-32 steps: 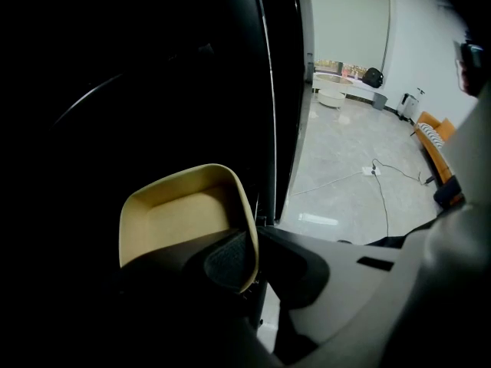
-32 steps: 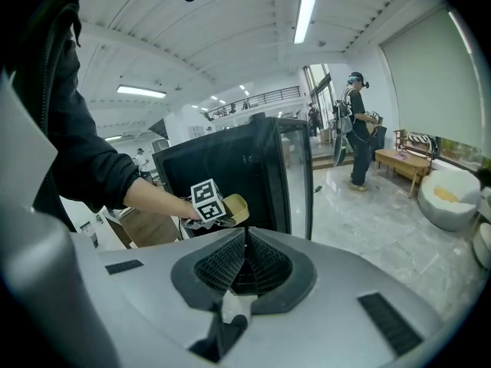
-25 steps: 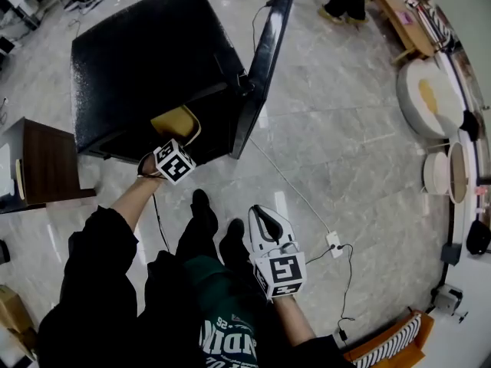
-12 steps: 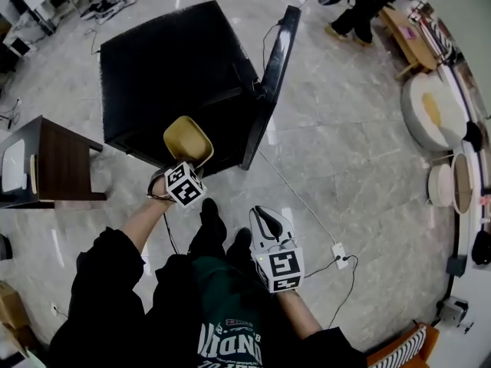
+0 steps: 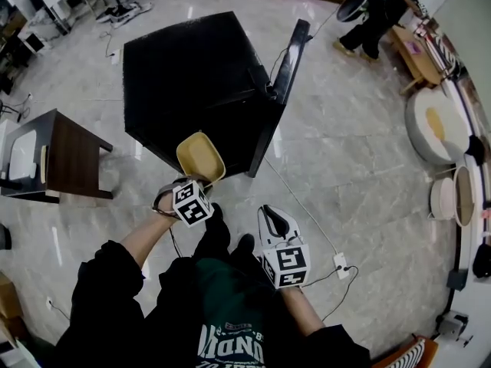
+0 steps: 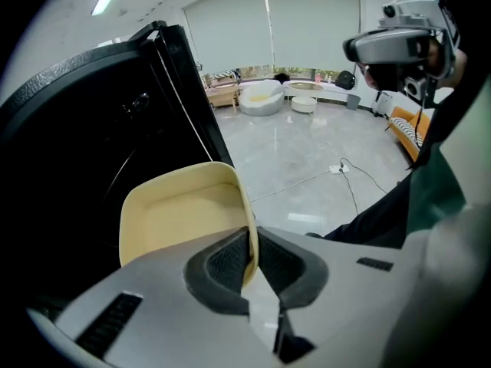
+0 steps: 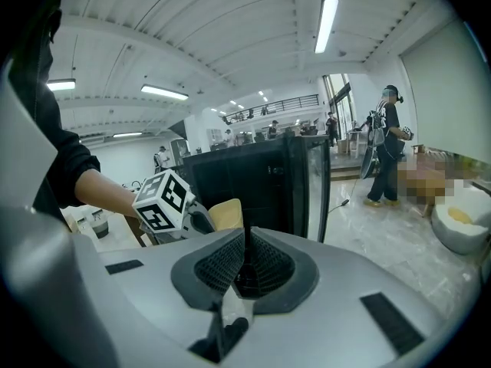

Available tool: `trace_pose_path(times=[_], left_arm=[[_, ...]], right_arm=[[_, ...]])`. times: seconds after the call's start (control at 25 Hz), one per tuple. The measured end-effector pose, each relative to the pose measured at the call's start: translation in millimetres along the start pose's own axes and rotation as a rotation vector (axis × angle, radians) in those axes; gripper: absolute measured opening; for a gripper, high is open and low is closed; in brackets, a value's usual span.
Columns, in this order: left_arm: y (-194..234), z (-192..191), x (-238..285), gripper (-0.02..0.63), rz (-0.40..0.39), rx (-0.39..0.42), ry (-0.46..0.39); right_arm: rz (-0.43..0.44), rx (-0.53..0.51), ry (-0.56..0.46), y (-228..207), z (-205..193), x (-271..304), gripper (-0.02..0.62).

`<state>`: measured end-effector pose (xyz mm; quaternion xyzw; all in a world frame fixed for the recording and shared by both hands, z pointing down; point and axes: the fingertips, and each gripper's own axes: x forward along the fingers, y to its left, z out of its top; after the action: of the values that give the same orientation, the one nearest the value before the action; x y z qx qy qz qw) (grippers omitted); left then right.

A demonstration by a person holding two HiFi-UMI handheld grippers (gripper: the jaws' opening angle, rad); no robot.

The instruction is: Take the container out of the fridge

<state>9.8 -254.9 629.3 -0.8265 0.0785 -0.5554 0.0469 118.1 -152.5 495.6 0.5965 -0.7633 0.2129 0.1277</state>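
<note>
A shallow cream-yellow container [image 5: 201, 156] hangs just outside the low black fridge [image 5: 196, 75], in front of its open front. My left gripper [image 5: 198, 184] is shut on the container's near rim; in the left gripper view the rim [image 6: 247, 240] is pinched between the dark pads and the container [image 6: 180, 213] is empty. The fridge door [image 5: 285, 79] stands open to the right. My right gripper [image 5: 273, 221] hangs lower right, apart from the fridge, shut with nothing between its pads. The right gripper view shows the container [image 7: 225, 215] beside the left gripper's marker cube [image 7: 162, 200].
A dark wooden side table [image 5: 54, 153] stands left of the fridge. A white power strip [image 5: 338, 263] and its cables lie on the marble floor at right. Round cushions [image 5: 432, 121] line the far right. A person [image 5: 377, 12] stands beyond the fridge.
The left gripper has drawn the container back out of the fridge opening toward me, so it now hangs wholly outside. The right gripper has hardly moved.
</note>
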Motion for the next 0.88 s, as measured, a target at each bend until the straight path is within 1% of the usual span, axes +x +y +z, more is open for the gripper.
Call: trace_pose_path(times=[0.24,0.52,0.88], left_arm=[[-18.6,9.1,-27.6,0.028,0.008,0.016,-0.019],[-43.7,4.6,-50.6,0.028,-0.006,0.000,-0.017],[-66.0,5.5,-85.6,0.028,0.010,-0.006,-0.036]], right_arm=[[0.018,-0.016,-0.013,5.7,4.1,-6.1,0.037],[0.049,-0.040,-0.026,11.1,10.1,-12.1,0.038],[0.082,-0.072,-0.017,20.1,5.9,-9.7,0.037]])
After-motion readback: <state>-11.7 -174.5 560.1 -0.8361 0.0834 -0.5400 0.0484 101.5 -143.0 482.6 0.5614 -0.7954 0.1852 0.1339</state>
